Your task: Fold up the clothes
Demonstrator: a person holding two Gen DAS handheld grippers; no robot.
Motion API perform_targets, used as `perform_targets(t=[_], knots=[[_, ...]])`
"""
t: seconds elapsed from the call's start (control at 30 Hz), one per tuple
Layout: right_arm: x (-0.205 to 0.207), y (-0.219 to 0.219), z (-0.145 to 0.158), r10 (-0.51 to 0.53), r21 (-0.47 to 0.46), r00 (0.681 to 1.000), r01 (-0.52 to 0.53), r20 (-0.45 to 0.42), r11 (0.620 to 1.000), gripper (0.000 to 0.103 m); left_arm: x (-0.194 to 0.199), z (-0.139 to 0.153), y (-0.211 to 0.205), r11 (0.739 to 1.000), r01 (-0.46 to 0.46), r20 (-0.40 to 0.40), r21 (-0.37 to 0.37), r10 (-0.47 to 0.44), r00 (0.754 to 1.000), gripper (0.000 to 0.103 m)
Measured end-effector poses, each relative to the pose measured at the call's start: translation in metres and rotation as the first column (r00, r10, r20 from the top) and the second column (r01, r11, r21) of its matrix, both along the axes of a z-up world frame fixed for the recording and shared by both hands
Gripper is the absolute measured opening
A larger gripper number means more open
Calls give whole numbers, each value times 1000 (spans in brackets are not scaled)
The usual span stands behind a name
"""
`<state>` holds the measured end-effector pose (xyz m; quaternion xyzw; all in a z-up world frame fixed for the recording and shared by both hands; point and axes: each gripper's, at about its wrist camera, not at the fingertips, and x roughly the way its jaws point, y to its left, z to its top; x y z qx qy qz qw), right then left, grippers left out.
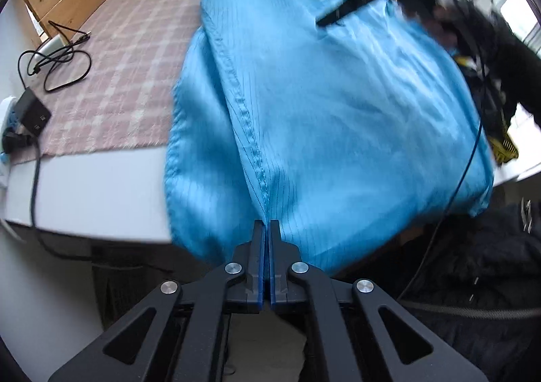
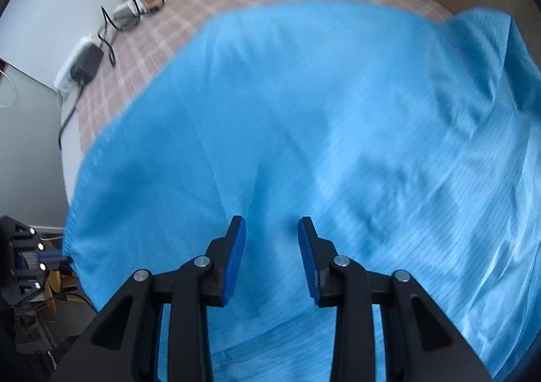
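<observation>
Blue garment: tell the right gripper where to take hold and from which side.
Grip the blue garment at its near hem, which hangs over the table edge, coming from above. The right gripper hovers open over flat cloth, which offers no edge to pinch.

The left gripper point(image 1: 268, 224) is a matte black linkage of flat arms with triangular cut-outs, joined by round silver pivot pins point(image 1: 234, 268). Its two fingers are narrow black bars faced with blue pads point(image 1: 261, 267).

The right gripper point(image 2: 272, 223) has the same black linkage, triangular cut-outs and silver pins point(image 2: 341, 260). Its blue pads point(image 2: 235, 256) carry fine horizontal ribbing.

In the left wrist view, a thin blue cable point(image 1: 468, 158) runs beside a dark quilted jacket point(image 1: 480, 267) worn by the person.
</observation>
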<state>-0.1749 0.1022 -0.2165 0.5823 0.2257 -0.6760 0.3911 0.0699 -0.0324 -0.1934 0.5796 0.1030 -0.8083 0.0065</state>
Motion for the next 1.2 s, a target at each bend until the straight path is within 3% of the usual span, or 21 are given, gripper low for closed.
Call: perform_targets(t=[0.1, 0.2, 0.3, 0.37, 0.4, 0.47, 0.53, 0.6, 0.7, 0.8, 0.87, 1.0, 1.07, 1.1, 1.13, 1.17, 1.2], knots=[[-14, -3, 11, -24, -12, 999, 23, -25, 1000, 35, 3, -14, -11, 999, -29, 51, -20, 30, 998, 1], [-18, 9, 14, -69, -10, 996, 68, -59, 998, 39, 8, -18, -21, 999, -42, 76, 10, 41, 996, 2], [-39, 13, 1, -154, 30, 982, 158, -109, 987, 43, 10, -14, -30, 999, -51, 90, 3, 51, 995, 15], [-60, 18, -15, -206, 96, 971, 218, -125, 971, 43, 10, -6, -39, 997, -72, 71, 7, 72, 995, 18], [-68, 21, -21, -233, 124, 966, 246, -114, 961, 43, 10, -1, -44, 996, -85, 55, 12, 84, 995, 20], [-69, 17, -14, -243, 80, 968, 248, -63, 965, 43, 8, 8, -54, 994, -103, 24, 20, 102, 994, 26], [-55, -2, 4, -189, 14, 981, 190, -44, 982, 43, 2, 12, -60, 996, -87, 3, 2, 87, 996, 38], [-37, -32, 23, -118, -34, 991, 116, -68, 993, 44, -5, 11, -66, 997, -75, 3, -3, 75, 997, 39], [-11, -85, 41, -9, -73, 996, 2, -94, 997, 54, -15, 7, -72, 999, -49, 8, 12, 49, 999, 39], [5, -144, 34, 97, 17, 978, -95, -184, 995, 57, -26, 5, -74, 1000, -10, 6, 20, 10, 1000, 39], [6, -183, 16, 131, 95, 972, -114, -193, 989, 57, -29, 5, -73, 1000, 18, -2, 25, -18, 1000, 39], [-11, -180, -4, 137, 230, 977, -97, -166, 968, 57, -38, 6, -75, 998, 50, -15, 37, -49, 999, 39], [-15, -175, -10, 130, 254, 980, -88, -153, 963, 57, -40, 4, -75, 998, 50, -17, 40, -49, 999, 39], [-17, -171, -12, 125, 262, 982, -84, -144, 961, 56, -37, 5, -78, 998, 49, -18, 44, -48, 999, 39], [-19, -168, -13, 121, 270, 984, -81, -134, 960, 47, -34, 6, -81, 998, 49, -21, 47, -48, 999, 39], [-21, -165, -15, 116, 277, 985, -78, -124, 958, 22, -32, 6, -83, 998, 48, -23, 51, -47, 999, 39], [-23, -162, -17, 112, 285, 987, -75, -115, 956, 10, -31, 6, -86, 997, 48, -25, 54, -47, 999, 39]])
